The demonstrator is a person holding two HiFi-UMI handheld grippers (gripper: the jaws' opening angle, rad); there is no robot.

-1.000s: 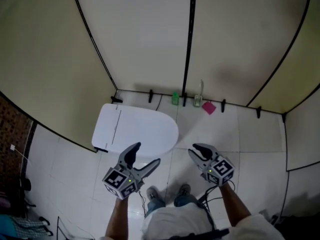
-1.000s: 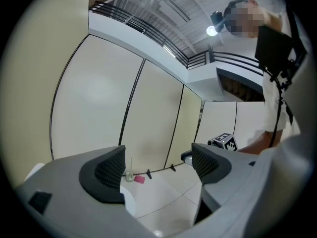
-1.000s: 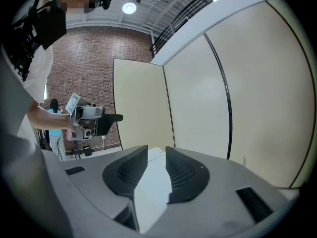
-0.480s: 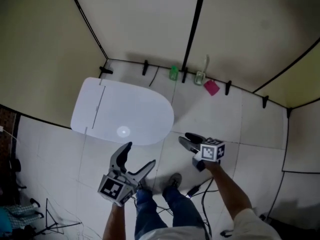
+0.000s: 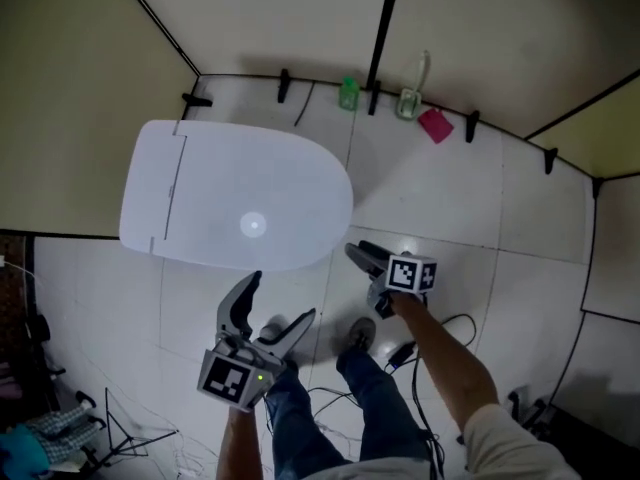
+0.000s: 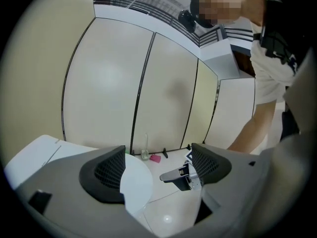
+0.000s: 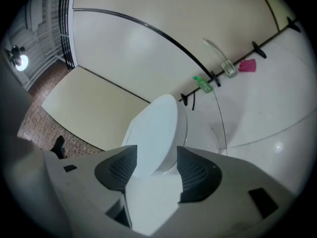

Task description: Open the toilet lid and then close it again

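Risks, judged. Cables [image 5: 400, 353] are seen loose on the floor by the shoes, at 6 o'clock in the head view; a foot could be caught in them while the lid is worked. The toilet lid [image 5: 240, 193] is smooth and rounded at its front. If only a shallow bite is taken on that rim, a slip is likely. If the grip is lost once the lid is raised, the lid would drop and slam.

Left gripper [image 5: 280, 298]: held nearest, at 6 o'clock of the lid, clear of it. Jaws are spread wide. Nothing is held or touched; only floor and the other tool are seen through the gap.

Right gripper [image 5: 358, 253]: placed just beside the lid's front rim, at about its 4 o'clock. Its jaws have just been opening and are now roughly half spread. In the right gripper view the lid's front tip is framed between the pads, but no pad is pressed on it; contact is not seen.

Lid: down and flat, at 10 o'clock of the head view, not yet lifted.

Far wall, 12 to 1 o'clock: green bottle [image 5: 348, 93], clear container [image 5: 408, 101], pink item [image 5: 436, 125], untouched.
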